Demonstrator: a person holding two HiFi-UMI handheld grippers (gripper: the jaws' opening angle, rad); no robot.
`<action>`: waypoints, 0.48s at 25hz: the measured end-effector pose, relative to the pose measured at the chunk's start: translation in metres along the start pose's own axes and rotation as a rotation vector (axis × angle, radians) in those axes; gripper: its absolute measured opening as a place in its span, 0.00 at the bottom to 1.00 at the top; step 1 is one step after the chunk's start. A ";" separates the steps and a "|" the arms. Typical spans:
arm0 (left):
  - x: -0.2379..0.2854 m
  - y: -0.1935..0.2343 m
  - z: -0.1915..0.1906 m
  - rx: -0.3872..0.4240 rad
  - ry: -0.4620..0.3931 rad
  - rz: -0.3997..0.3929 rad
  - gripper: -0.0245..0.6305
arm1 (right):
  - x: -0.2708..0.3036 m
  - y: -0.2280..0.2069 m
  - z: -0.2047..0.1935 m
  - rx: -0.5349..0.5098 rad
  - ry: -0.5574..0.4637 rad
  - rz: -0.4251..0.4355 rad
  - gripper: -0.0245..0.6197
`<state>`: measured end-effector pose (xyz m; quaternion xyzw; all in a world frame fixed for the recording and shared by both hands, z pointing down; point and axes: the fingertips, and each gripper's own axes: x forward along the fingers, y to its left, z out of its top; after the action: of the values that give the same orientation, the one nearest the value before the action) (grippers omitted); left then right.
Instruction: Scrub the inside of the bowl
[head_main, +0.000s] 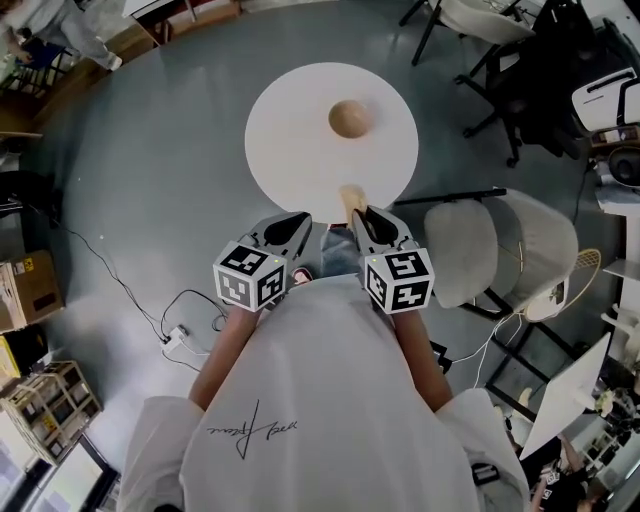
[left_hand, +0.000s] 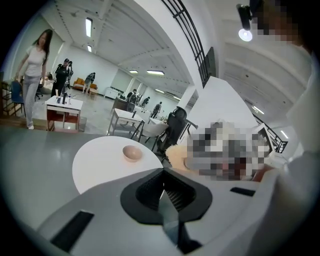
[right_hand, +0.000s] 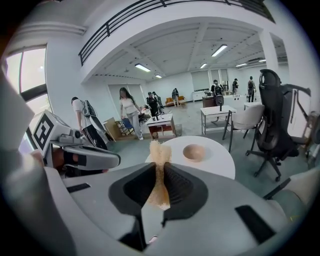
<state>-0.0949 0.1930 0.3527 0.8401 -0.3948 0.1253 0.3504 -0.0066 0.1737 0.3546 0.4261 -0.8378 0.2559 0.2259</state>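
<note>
The bowl sits upright past the middle of the round white counter, straight ahead of you and well apart from both tools. Your right hand-held gripper is slightly the nearer of the 2. It hovers at the counter's near rim with its jaws pointing toward the bowl, which lies ahead and a touch right of its line in the right gripper view. Its jaws are clamped on a tan scrub pad, held on edge with the top poking out past the tips. Your left hand-held gripper hangs beside it, just off the counter's edge, jaws pressed together with nothing between them. The coming move looks like a forward reach with the right, pad tip leading down into the bowl's open mouth.
</note>
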 end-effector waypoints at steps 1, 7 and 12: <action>0.007 -0.001 0.006 0.000 0.000 -0.006 0.05 | 0.003 -0.006 0.004 -0.004 0.005 -0.001 0.12; 0.041 0.001 0.033 0.005 0.006 -0.023 0.05 | 0.021 -0.029 0.021 -0.012 0.019 0.008 0.12; 0.069 0.001 0.045 0.008 0.018 -0.024 0.05 | 0.027 -0.058 0.030 -0.005 0.022 0.001 0.12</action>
<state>-0.0534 0.1220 0.3542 0.8450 -0.3811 0.1304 0.3518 0.0223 0.1095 0.3615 0.4222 -0.8362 0.2586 0.2358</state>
